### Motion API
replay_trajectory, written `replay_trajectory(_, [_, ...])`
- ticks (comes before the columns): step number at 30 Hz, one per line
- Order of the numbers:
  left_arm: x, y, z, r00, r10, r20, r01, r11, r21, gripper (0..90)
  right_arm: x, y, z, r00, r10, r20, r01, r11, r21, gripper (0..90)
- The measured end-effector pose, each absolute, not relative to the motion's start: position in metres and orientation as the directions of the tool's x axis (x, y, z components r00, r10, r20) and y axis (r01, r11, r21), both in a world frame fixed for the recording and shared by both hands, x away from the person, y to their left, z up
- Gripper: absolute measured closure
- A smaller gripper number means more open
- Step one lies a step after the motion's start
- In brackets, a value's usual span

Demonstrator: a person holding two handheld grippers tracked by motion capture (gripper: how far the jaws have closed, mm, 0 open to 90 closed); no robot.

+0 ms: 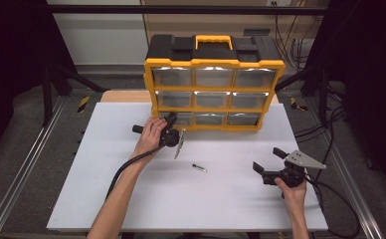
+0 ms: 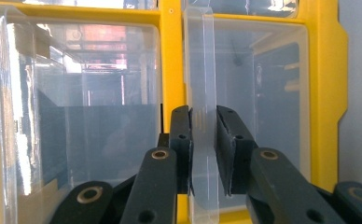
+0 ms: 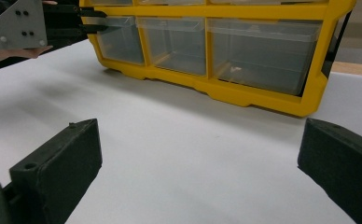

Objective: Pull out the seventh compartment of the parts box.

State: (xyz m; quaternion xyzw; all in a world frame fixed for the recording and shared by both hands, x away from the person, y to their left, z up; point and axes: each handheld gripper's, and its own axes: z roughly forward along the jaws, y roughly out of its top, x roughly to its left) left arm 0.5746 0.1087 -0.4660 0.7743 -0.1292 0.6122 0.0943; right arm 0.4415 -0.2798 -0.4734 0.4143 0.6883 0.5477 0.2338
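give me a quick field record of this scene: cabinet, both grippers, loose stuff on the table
cabinet: yellow and black drawer organizer, clear drawers, at the table's far edge
left gripper: shut on the bottom-left drawer's clear pull tab
right gripper: open, holding nothing, over the white table
loose item: small dark object mid-table, too small to identify

The right hand-held gripper point(image 3: 200, 172), jaws wide apart, faces the yellow drawer cabinet point(image 3: 263, 95) across the white table point(image 3: 179, 140).
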Motion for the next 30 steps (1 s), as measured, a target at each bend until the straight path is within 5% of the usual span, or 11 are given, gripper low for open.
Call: replay_trajectory(30, [0.558, 0.111, -0.468, 0.201, -0.081, 0.976, -0.329, -0.944, -0.010, 77.2, 0.441, -0.280, -0.473, -0.549, 0.825, 0.137, 0.319, 0.055, 0.946, 0.4])
